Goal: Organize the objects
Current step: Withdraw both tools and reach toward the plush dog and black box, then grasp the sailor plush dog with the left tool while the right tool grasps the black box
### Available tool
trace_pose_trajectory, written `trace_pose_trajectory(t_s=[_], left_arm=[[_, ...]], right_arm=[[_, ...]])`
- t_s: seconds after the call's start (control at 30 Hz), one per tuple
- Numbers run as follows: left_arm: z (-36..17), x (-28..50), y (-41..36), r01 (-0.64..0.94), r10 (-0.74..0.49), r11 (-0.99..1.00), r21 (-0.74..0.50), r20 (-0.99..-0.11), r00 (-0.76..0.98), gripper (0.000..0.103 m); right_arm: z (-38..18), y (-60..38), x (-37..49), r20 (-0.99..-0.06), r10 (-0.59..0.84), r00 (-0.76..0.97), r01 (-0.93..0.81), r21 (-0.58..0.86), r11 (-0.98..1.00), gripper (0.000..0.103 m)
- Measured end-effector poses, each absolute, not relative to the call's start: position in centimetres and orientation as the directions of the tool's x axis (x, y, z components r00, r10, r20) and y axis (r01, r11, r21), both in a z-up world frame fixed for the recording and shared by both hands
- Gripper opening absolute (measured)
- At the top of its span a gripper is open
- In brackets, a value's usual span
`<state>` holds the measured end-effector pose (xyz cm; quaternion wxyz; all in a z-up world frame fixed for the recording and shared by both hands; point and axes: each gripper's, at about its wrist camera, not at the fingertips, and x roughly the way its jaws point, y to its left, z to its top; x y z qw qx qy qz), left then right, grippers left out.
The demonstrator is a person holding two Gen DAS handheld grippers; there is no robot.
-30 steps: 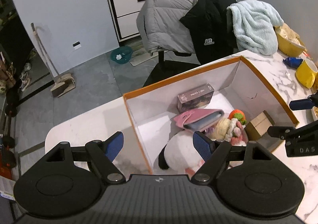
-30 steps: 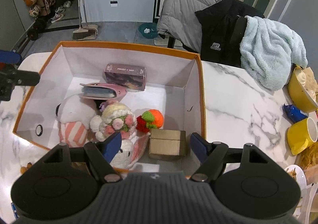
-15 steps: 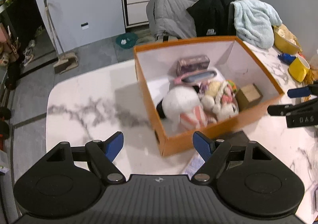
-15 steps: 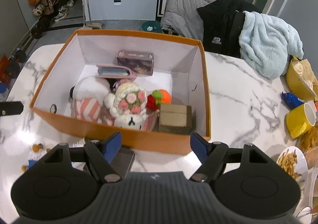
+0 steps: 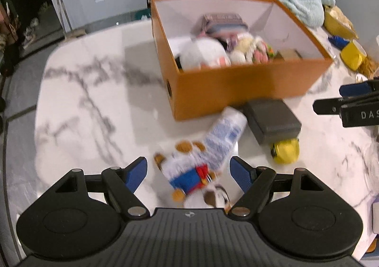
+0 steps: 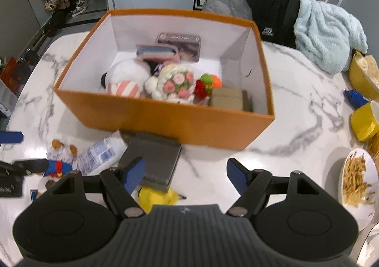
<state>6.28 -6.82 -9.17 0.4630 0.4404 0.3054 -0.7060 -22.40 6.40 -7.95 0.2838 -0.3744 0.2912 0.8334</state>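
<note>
My left gripper [image 5: 188, 173] and right gripper [image 6: 184, 173] hover spread and empty (nothing between the fingers) before the orange box [image 6: 165, 117] on the marble table [image 6: 296, 124].

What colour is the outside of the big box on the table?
Orange, with white inner walls; the box shows best in the right wrist view.

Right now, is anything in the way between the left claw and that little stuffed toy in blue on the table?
Nothing visible. The left claw is open, and the stuffed toy lies on the marble table right between its fingers. The tissue pack lies just beyond, touching the toy.
</note>
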Motion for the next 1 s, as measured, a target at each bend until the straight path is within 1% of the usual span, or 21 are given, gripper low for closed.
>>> trace_pose_trajectory(t_s=[0.23,0.53,0.67,1.0], left_arm=[[-11.6,6.0,-5.5,0.925,-0.337,-0.379,-0.033,-0.926,-0.172,0.091],[-13.5,6.1,-5.9,0.927,-0.296,-0.373,-0.036,-0.942,-0.156,0.091],[-14.0,6.2,-6.2,0.929,-0.284,-0.366,-0.056,-0.944,-0.169,0.091],[-15.2,6.1,-7.0,0.931,-0.253,-0.355,-0.08,-0.951,-0.178,0.089]], right_arm=[[-9.3,5.1,-23.8,-0.801,0.223,-0.556,-0.681,0.285,-0.675,0.077],[-10.3,4.7,-26.3,-0.805,0.168,-0.569,-0.67,0.335,-0.662,0.077],[-10.6,4.8,-27.6,-0.803,0.155,-0.576,-0.672,0.357,-0.649,0.077],[-12.1,5.7,-29.9,-0.825,0.171,-0.539,-0.7,0.326,-0.636,0.078]])
